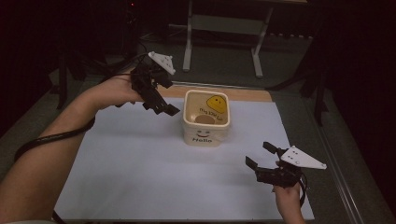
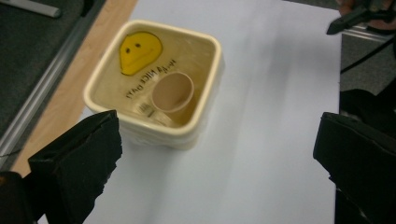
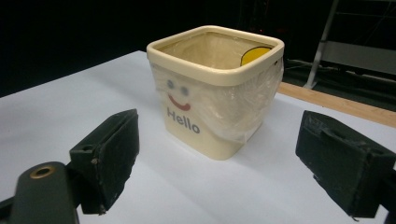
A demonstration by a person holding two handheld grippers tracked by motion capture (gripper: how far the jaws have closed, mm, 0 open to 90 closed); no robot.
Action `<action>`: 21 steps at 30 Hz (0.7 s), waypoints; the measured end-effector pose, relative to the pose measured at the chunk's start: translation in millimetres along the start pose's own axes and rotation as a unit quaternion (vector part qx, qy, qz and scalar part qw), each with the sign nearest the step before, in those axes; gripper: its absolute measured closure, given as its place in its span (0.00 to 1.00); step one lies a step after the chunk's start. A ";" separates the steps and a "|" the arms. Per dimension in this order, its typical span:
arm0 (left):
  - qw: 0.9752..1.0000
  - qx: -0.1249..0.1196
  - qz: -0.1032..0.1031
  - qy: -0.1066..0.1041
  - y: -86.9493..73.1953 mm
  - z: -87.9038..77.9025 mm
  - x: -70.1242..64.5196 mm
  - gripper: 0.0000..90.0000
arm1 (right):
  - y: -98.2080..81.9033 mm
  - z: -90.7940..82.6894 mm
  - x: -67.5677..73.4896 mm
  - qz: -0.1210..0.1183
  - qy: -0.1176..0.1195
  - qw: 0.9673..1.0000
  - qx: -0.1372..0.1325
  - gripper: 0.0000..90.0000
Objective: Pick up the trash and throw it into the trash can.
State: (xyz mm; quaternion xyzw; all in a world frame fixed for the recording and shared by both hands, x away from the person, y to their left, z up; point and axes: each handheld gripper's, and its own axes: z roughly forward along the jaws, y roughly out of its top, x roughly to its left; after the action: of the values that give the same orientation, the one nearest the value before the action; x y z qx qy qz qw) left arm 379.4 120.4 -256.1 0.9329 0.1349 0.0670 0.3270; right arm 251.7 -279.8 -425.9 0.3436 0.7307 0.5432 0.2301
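A cream square bin [image 1: 206, 116] stands on the white sheet [image 1: 140, 163], lined with a clear plastic bag and printed with a smiling face and "Hello" [image 3: 183, 121]. Inside lies a brown paper cup [image 2: 173, 92] beside a yellow smiley print [image 2: 138, 49]. My left gripper [image 1: 161, 105] hovers open just left of the bin and above the table. In the left gripper view its jaws stand wide apart with the bin [image 2: 154, 84] ahead. Open and empty, my right gripper [image 1: 262, 155] stays low at the front right and faces the bin [image 3: 217, 88].
A wooden table edge [image 1: 243, 94] shows behind the sheet. A metal stand [image 1: 224, 28] rises on the dark floor beyond. Dark table surface borders the sheet at the right [image 1: 322, 140]. The left cable [image 1: 51, 137] loops under the forearm.
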 end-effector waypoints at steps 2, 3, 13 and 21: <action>1.000 -0.001 -0.001 -0.003 -5.9 0.7 -2.8 0.02 | 0.1 0.0 0.3 -0.001 0.000 1.000 -0.001 0.15; 1.000 -0.004 -0.003 -0.002 -9.2 1.0 -5.0 0.02 | 0.1 0.1 0.5 -0.001 -0.001 1.000 0.000 0.15; 1.000 -0.011 -0.020 -0.011 -44.5 6.4 -22.8 0.02 | 0.4 0.5 1.3 -0.003 0.001 1.000 0.001 0.15; 0.999 -0.032 -0.025 -0.013 -71.8 8.3 -38.9 0.02 | 0.4 0.8 1.7 -0.003 0.001 1.000 0.000 0.15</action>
State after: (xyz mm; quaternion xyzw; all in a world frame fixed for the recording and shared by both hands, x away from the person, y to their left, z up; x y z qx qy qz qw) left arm 329.2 157.8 -309.1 0.9193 0.1514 0.0511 0.3597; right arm 251.3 -277.9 -425.6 0.3411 0.7320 0.5425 0.2313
